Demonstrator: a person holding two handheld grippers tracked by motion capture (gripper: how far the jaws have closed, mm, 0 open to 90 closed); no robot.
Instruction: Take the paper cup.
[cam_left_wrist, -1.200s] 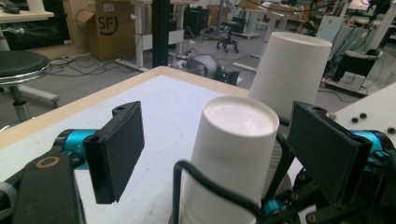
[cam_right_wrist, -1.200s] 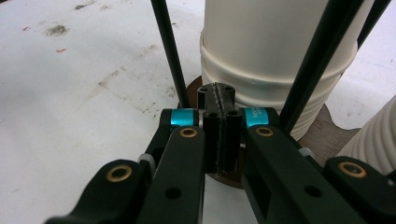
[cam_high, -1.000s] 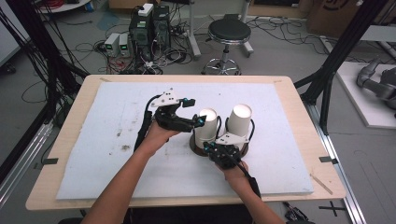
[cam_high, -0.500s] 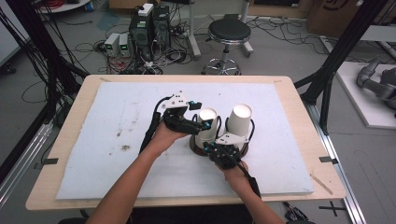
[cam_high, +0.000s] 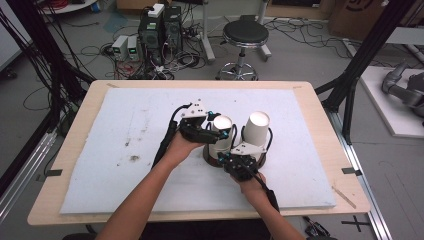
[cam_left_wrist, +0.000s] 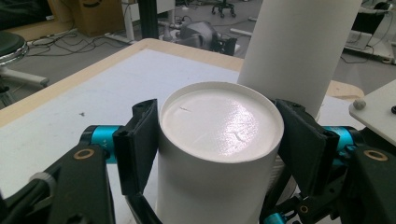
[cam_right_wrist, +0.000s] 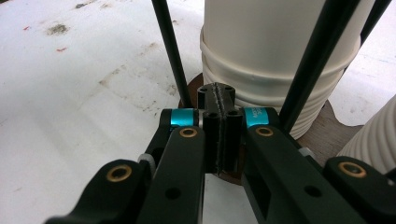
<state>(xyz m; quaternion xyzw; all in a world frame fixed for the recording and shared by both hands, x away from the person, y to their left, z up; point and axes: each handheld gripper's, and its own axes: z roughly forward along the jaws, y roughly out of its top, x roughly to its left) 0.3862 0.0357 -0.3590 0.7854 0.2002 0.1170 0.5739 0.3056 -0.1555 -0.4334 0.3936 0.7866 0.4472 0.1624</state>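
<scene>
The left claw (cam_left_wrist: 219, 140) is clamped on the sides of an upturned white cup (cam_left_wrist: 219, 126) near the middle of the surface (cam_high: 120, 150). The right claw (cam_right_wrist: 219, 116) is pinched tight on the brown holder (cam_right_wrist: 327, 130) under the cups, beside a taller cup stack (cam_high: 256, 127).

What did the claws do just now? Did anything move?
The left claw slid a little to the right, up to the nearer white cup, and now has it between its jaws, both seeming to touch it. The right claw stayed shut by the brown base. Both cups, including the taller cup, kept their places.
</scene>
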